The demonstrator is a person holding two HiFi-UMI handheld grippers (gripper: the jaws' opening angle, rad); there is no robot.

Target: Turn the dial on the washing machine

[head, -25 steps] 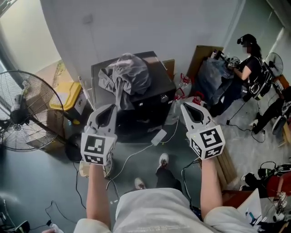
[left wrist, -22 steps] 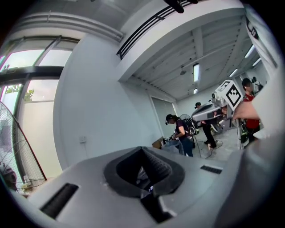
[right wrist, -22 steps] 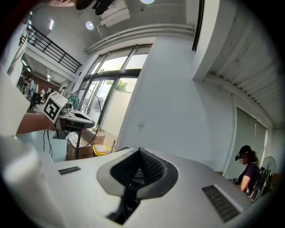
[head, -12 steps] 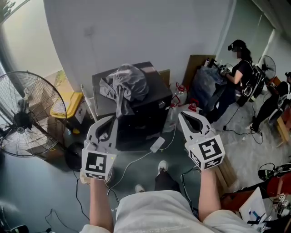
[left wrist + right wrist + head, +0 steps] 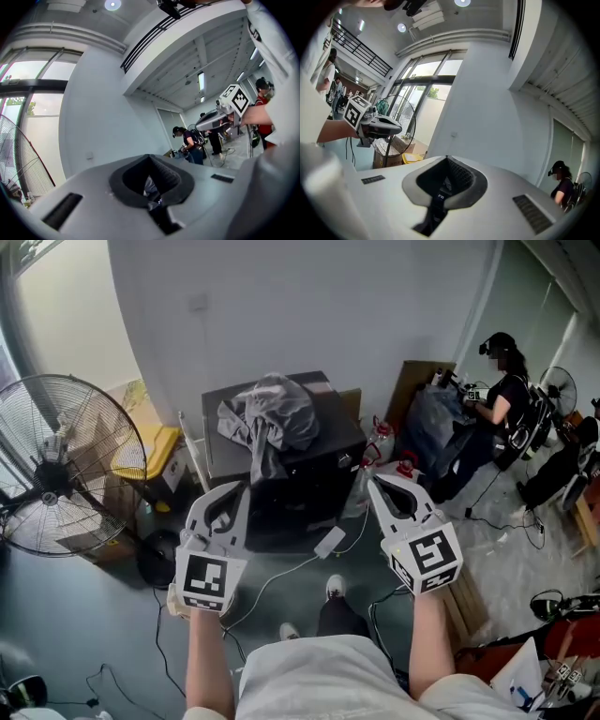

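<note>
The black washing machine (image 5: pixel 305 479) stands against the white wall, with a small pale dial (image 5: pixel 343 461) on its front upper right. Grey clothes (image 5: pixel 272 418) are heaped on its lid. My left gripper (image 5: pixel 228 491) hovers in front of the machine's lower left, shut with nothing in it. My right gripper (image 5: pixel 379 484) hangs to the right of the machine, a little below and right of the dial, also shut and empty. Both gripper views point upward at wall and ceiling. The left gripper (image 5: pixel 149 157) and the right gripper (image 5: pixel 446 159) each show pads meeting at the tip.
A large standing fan (image 5: pixel 56 465) is at the left, with a yellow box (image 5: pixel 150 451) behind it. A white adapter (image 5: pixel 329 542) and cables lie on the floor before the machine. Red-capped bottles (image 5: pixel 384 437) and a person (image 5: pixel 502 381) with bags are at the right.
The head view has swung a little, so the machine and fan sit slightly further right. Both grippers stay shut and keep about the same places in front of the machine.
</note>
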